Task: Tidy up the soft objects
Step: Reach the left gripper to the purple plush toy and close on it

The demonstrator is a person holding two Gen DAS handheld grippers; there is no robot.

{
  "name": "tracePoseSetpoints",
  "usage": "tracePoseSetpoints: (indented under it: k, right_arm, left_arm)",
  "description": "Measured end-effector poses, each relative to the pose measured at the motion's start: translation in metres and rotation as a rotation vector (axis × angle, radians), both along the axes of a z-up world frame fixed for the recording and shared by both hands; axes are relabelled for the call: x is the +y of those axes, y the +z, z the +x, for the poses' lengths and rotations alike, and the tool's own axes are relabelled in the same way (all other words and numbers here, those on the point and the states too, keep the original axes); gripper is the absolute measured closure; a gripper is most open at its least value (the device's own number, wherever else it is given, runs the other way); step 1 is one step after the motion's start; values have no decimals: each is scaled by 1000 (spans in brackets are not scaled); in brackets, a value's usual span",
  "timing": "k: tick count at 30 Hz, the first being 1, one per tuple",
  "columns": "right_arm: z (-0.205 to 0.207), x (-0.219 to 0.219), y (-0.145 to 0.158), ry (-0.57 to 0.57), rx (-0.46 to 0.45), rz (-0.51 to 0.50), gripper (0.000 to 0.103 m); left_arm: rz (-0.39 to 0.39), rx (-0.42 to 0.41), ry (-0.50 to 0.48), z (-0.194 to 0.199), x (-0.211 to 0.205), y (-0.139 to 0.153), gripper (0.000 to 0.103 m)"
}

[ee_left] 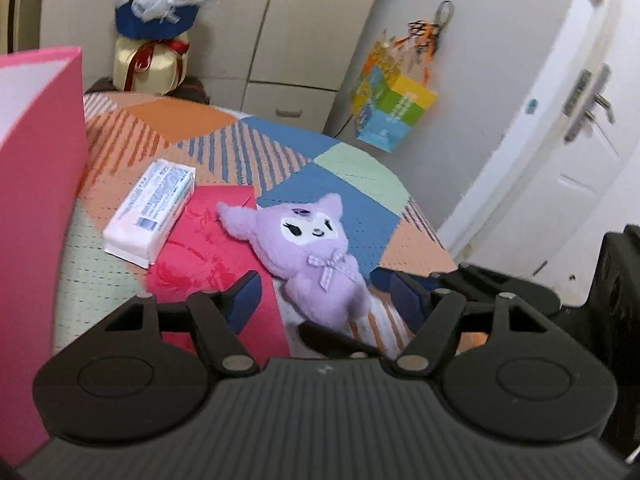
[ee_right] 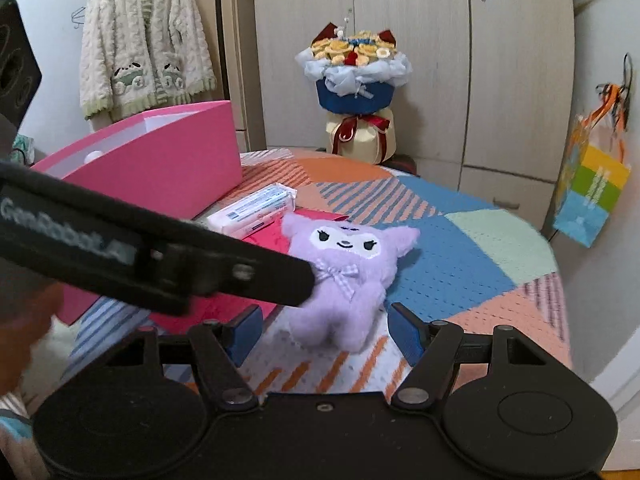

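While I look down both wrist cameras: the purple plush toy (ee_left: 316, 256) is my landmark, lying face up on the patchwork blanket (ee_left: 360, 184).
Plush toy: its bow and white face show; one ear lies over the red sheet (ee_left: 208, 248).
Left gripper (ee_left: 324, 300): my jaws stand partly apart, one blue pad either side of the toy's lower body; I see no pad pressing on it.
Right gripper (ee_right: 324, 326): jaws apart, the toy's feet just ahead between the blue pads, not touching.
Crossing view: in the right camera my left gripper's dark finger lies across the toy's near side.
Tissue pack (ee_left: 150, 212): on the red sheet's far edge, near the toy's ear.
Pink box (ee_right: 160, 168): beyond the pack, well apart from the toy.
Bouquet (ee_right: 356, 92): far behind the toy, by the wardrobe.
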State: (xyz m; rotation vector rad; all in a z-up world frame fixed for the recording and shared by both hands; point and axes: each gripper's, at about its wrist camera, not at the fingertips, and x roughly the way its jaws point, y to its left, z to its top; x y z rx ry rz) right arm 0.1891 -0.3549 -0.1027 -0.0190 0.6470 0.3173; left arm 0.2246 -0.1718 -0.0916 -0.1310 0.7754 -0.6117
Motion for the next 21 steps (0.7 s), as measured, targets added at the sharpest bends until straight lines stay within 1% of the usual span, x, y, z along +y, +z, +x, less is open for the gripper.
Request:
tracePoseSetpoints:
  k: [2,4,7,10,13,15,16,17,21]
  right_arm:
    - [13,-1,-5,-3,30,28,29]
    - [22,-2,-9,-22,51,56,29]
    - [29,-4,-14,-44,55,104,29]
    - [25,0,-14,-29,47,82,30]
    - [21,7,-14,-22,19,41,30]
    - [22,8,-15,-39,20,34,33]
    - [24,6,-16,-47,25,39,38]
    - [24,5,-16,-62,21,42,41]
    - [23,2,-17,-67,17,58,47]
  left_arm:
    - [5,6,27,8,-5,-6,40]
    - [13,25,44,15,-9,-12,42]
    - [-15,60,44,21,-7,-19,42]
    - [-17,45,40,20,-8,-22,42]
    - [-7,29,48,18,-11,-25,50]
    - [-3,21,48,18,-12,-27,52]
    - [1,18,43,18,-12,-27,56]
    - [1,21,33,19,-13,-28,57]
    - [13,2,41,15,-17,-30,58]
